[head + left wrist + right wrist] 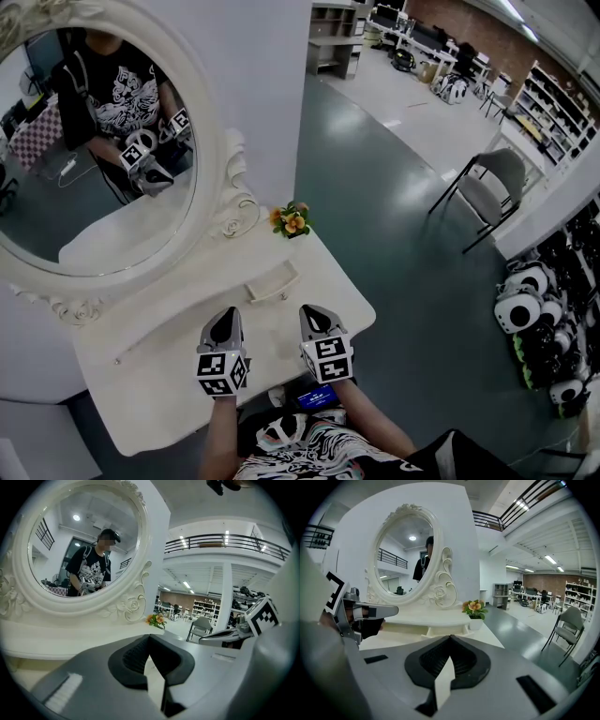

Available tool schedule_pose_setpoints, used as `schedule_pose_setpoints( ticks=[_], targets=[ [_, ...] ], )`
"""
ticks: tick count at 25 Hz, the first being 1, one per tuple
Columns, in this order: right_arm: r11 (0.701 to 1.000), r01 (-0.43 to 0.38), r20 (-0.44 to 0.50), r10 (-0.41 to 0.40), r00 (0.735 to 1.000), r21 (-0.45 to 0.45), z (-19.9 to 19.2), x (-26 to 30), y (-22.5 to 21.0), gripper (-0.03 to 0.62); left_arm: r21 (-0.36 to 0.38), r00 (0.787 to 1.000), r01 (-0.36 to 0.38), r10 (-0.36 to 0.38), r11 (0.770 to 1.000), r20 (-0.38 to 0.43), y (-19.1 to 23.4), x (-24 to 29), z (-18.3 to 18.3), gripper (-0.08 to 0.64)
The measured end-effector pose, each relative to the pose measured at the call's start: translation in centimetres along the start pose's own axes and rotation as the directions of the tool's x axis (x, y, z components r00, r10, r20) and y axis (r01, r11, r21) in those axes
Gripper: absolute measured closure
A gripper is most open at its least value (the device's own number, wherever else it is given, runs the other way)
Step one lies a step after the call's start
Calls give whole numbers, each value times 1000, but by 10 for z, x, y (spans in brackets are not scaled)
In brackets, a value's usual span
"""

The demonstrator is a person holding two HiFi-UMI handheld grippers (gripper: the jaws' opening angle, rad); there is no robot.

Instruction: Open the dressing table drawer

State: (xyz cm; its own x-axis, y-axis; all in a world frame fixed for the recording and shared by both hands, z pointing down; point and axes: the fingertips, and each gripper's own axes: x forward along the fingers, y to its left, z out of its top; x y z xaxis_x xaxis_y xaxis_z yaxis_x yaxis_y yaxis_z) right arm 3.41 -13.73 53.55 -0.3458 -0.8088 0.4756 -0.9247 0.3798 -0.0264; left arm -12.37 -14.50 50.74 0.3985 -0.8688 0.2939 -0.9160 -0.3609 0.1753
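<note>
A white dressing table (pixel 169 394) with an oval mirror (pixel 84 141) stands before me. A small drawer with a curved handle (pixel 272 281) sits at the back of the tabletop, below the mirror; the right gripper view shows that drawer (pixel 440 629) just beyond my jaws. My left gripper (pixel 228 317) and right gripper (pixel 312 312) hover side by side over the tabletop, a short way in front of the handle and apart from it. The left gripper (pixel 149 637) is shut and so is the right gripper (pixel 450 637), with nothing held in either.
A small pot of orange flowers (pixel 292 221) stands at the table's back right corner, close to the drawer. A grey chair (pixel 492 183) and a heap of black-and-white gear (pixel 534 309) stand on the floor to the right. The mirror reflects the person and both grippers.
</note>
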Motion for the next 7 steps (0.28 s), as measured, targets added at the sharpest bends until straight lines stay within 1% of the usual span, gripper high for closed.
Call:
schedule_pose_setpoints(
  ticks=[7],
  targets=[
    [1000, -4, -5, 4, 1000, 6, 3, 9, 10, 591, -3, 1000, 4, -5, 1000, -10, 12, 1, -1, 558]
  ],
)
